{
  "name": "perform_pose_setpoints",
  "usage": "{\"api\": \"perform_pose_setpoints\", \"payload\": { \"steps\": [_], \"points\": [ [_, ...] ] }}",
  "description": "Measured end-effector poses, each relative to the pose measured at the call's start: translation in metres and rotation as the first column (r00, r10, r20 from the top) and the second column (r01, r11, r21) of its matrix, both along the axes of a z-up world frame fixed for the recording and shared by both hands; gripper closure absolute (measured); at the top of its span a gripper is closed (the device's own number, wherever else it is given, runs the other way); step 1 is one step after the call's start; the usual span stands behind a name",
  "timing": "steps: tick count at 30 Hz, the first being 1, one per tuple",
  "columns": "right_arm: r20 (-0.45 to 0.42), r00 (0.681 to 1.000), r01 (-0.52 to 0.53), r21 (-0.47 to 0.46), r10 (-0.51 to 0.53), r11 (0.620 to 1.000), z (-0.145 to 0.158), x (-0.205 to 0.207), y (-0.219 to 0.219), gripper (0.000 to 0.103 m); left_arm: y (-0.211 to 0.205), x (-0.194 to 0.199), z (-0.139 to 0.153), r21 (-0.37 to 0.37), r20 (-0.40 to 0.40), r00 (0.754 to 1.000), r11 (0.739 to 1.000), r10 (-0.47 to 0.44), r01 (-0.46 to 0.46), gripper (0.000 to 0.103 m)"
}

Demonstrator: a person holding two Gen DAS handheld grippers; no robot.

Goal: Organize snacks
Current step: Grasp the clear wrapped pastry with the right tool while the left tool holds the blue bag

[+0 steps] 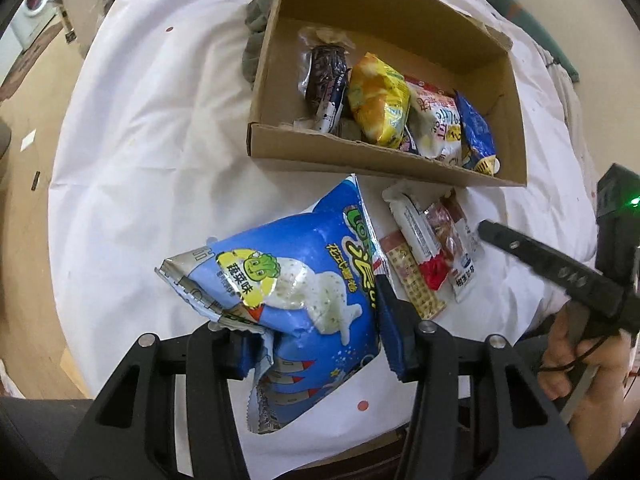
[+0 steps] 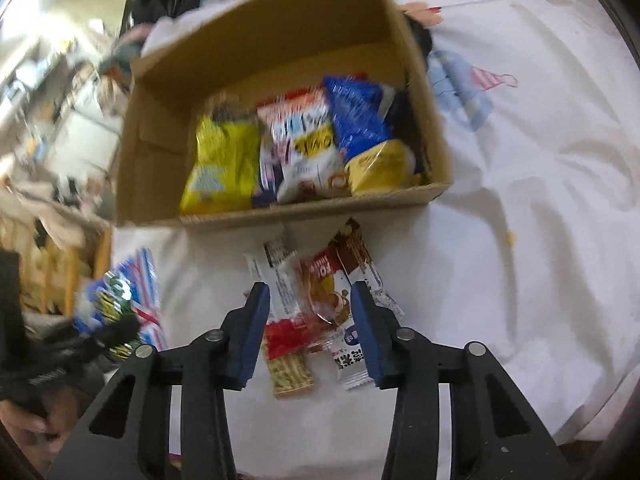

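My left gripper (image 1: 316,332) is shut on a big blue puffed snack bag (image 1: 296,280) and holds it above the white cloth, in front of the cardboard box (image 1: 360,162). The box holds a dark packet (image 1: 326,80), a yellow bag (image 1: 378,100), a white-red bag (image 1: 434,120) and a blue bag (image 1: 476,132). My right gripper (image 2: 310,320) is open, its fingers either side of a small pile of snack bars and packets (image 2: 316,304) lying on the cloth in front of the box (image 2: 288,212). The pile also shows in the left wrist view (image 1: 432,248).
A white cloth (image 1: 160,140) covers the round table. A grey rag (image 1: 258,40) lies behind the box's left side. The wooden floor (image 1: 24,200) lies off the table's left edge. The right gripper's body (image 1: 560,276) and a hand show at right.
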State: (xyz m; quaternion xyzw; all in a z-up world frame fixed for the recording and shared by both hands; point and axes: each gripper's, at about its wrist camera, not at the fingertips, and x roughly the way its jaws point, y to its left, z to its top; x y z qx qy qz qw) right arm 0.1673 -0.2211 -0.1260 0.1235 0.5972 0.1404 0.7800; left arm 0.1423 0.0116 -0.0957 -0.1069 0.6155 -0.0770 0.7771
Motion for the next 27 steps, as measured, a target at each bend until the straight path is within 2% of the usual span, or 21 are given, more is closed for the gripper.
{"api": "perform_pose_setpoints", "payload": {
  "steps": [3,6,8,9,12,15,23,27],
  "points": [
    [-0.009,0.999,-0.037,-0.089,0.036,0.995,-0.011,0.003,0.012,0.059,-0.002,0.001,0.002,0.020,0.023,1.000,1.000,-0.002,0.002,0.057],
    [-0.027,0.996,-0.089,-0.138,0.086,0.986,-0.022,0.005,0.025,0.062,-0.001,0.000,0.004,0.020,0.030,1.000,1.000,-0.004,0.003,0.057],
    [-0.042,0.992,-0.121,-0.187,0.115,0.975,-0.030,0.005,0.032,0.069,-0.002,-0.001,0.004,0.015,0.028,1.000,1.000,-0.004,0.003,0.057],
    [-0.050,0.991,-0.128,-0.194,0.120,0.973,-0.033,0.004,0.033,0.078,-0.002,0.000,0.004,0.014,0.030,1.000,1.000,-0.003,0.002,0.057],
    [-0.032,0.991,-0.131,-0.176,0.127,0.976,-0.028,0.002,0.033,0.086,-0.001,0.001,0.006,0.025,0.042,0.999,1.000,0.005,-0.006,0.057],
    [0.009,0.993,-0.114,-0.125,0.116,0.986,-0.015,0.000,0.028,0.086,0.002,0.000,0.004,0.019,0.037,0.999,1.000,0.019,-0.019,0.057],
    [0.025,0.996,-0.079,-0.037,0.080,0.996,-0.003,-0.008,0.011,0.086,0.001,-0.002,0.003,0.062,0.056,0.998,0.998,0.029,-0.033,0.057],
    [0.033,0.997,-0.068,0.002,0.068,0.998,0.007,-0.010,0.012,0.086,0.005,-0.005,0.011,0.086,0.106,0.993,0.995,0.049,-0.058,0.057]
  ]
}}
